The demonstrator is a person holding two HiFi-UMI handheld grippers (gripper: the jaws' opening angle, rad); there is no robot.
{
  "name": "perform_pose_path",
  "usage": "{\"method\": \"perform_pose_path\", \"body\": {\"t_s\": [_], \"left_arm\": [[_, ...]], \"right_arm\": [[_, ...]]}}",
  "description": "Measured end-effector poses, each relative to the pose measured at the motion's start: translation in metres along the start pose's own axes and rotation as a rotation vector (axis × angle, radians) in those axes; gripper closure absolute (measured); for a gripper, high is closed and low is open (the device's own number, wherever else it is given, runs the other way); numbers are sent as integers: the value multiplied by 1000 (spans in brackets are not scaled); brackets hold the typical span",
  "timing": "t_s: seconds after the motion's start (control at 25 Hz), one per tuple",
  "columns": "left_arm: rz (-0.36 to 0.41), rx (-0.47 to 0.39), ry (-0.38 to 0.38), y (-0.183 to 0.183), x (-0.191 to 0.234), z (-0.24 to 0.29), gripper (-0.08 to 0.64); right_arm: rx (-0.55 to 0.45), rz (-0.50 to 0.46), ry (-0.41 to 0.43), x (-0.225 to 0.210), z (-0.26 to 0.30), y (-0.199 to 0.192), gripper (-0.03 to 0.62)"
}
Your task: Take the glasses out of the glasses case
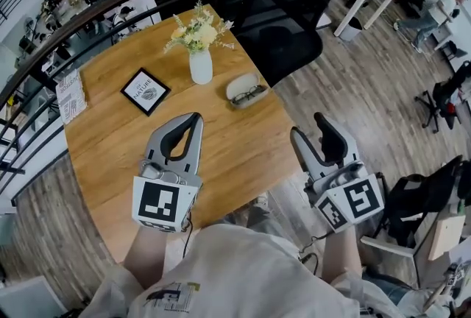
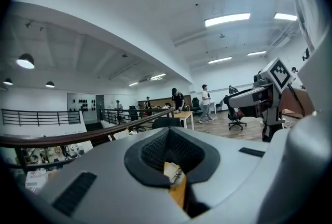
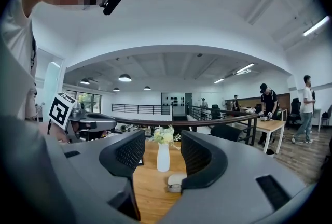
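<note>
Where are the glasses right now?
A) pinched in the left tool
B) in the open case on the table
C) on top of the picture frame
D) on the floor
B: the glasses lie inside the open glasses case on the table, near the vase.

You had bright, even light from ceiling strips [image 2: 227, 19], soft shadows; gripper views were fisheye-warped w/ black corners, head view sharp.
</note>
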State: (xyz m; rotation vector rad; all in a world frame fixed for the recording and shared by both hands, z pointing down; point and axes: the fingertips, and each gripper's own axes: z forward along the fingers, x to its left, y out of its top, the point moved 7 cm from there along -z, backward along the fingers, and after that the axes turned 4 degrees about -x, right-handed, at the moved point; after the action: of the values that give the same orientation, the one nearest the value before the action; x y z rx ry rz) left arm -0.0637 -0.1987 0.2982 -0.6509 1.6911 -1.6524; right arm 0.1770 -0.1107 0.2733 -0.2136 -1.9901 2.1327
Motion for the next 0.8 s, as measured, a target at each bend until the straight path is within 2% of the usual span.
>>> {"method": "perform_pose_path", "body": {"t_s": [0.28, 0.36, 0.44, 0.6, 0.8], "left_arm": [[28, 25, 34, -8, -12, 37, 545], [-7, 56, 67, -9, -18, 48, 545], [-26, 80, 95, -11, -22, 60, 545], [12, 85, 119, -26, -23, 81, 545], [-7, 125, 168, -42, -20, 109, 545]], "right_arm": [[53, 9, 82, -46, 19, -17, 353], [82, -2, 125, -61, 26, -22, 353], [119, -34, 174, -75, 37, -27, 353], [202, -132, 290, -100, 69, -40, 353], [326, -179, 371, -133, 120, -64, 365]]}}
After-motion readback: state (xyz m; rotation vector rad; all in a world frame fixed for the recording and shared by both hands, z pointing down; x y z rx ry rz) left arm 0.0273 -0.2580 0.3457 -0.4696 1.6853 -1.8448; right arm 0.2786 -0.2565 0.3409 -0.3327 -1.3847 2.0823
